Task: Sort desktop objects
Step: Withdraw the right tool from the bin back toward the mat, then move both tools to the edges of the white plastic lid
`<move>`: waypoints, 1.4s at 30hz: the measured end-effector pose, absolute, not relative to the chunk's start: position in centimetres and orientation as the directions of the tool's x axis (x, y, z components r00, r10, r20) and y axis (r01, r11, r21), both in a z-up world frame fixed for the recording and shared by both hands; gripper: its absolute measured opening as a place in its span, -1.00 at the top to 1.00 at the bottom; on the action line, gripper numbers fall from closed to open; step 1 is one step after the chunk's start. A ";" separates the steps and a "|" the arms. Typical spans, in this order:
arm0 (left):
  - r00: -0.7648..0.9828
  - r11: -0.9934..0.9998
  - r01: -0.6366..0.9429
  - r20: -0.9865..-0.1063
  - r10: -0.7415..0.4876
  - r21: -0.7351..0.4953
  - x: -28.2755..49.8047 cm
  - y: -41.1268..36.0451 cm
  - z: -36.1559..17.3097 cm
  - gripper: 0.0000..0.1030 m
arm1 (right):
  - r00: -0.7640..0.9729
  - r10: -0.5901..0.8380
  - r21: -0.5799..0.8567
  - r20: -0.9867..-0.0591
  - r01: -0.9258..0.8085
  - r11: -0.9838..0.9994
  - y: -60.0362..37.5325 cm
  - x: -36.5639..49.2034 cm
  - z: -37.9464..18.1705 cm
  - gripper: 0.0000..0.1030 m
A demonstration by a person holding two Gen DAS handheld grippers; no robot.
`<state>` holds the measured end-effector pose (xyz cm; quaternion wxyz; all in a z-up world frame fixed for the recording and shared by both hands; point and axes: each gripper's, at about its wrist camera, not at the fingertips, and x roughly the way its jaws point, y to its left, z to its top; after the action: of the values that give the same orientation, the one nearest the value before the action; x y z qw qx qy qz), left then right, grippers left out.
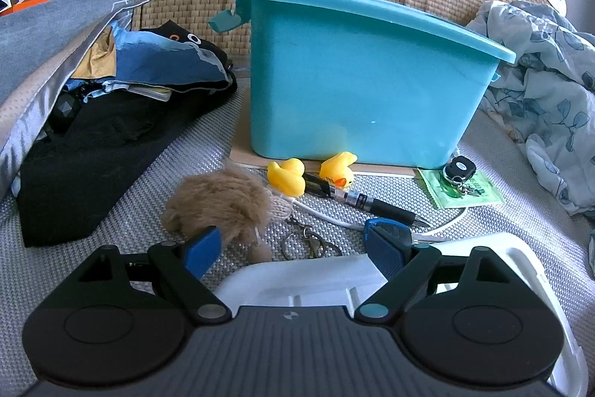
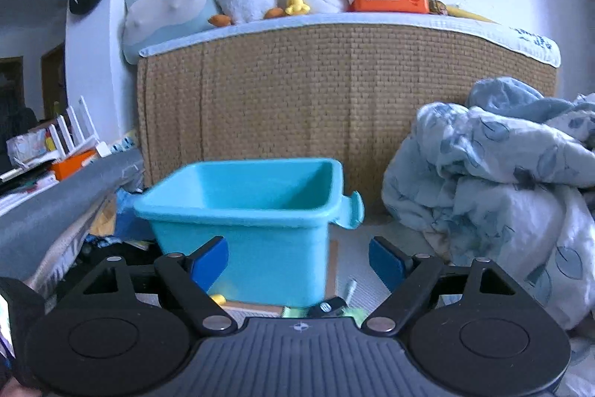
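left claw [image 1: 293,248] wide, empty | pen [image 1: 366,201] just ahead, lying crosswise | right claw [image 2: 297,261] wide, empty, held farther off facing bin [image 2: 241,211]

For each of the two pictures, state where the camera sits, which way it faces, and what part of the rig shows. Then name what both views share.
Left wrist: on the left hand-held gripper, low, angled down at ducks, pen, plush; open blue fingers show.
Right wrist: on the right hand-held gripper, higher, facing the woven headboard; open fingers show.
Shared: teal bin, blanket.
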<state>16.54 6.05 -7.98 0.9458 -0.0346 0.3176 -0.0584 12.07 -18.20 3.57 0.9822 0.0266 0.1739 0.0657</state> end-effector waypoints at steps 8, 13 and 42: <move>0.797 0.990 0.106 -0.588 -0.140 -0.092 15.5 6.0 -7.0 -0.92 | 0.920 0.119 0.096 -0.373 -0.090 0.991 -18.9 11.1 1.5 -0.67; 0.791 0.989 0.120 -0.594 -0.146 -0.082 14.6 5.7 -6.5 -0.92 | 0.912 0.108 0.093 -0.395 -0.078 0.993 -19.1 11.1 0.8 -0.67; 0.742 0.997 0.028 -0.666 -0.071 -0.076 11.1 6.8 -6.7 -0.93 | 0.779 0.299 0.218 -0.551 -0.211 0.953 -21.9 11.0 -6.6 -0.67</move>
<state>11.06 6.79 -6.65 0.9328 -0.0302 0.3581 -0.0267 10.98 -21.92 -6.57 0.9405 0.0722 0.3031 0.1356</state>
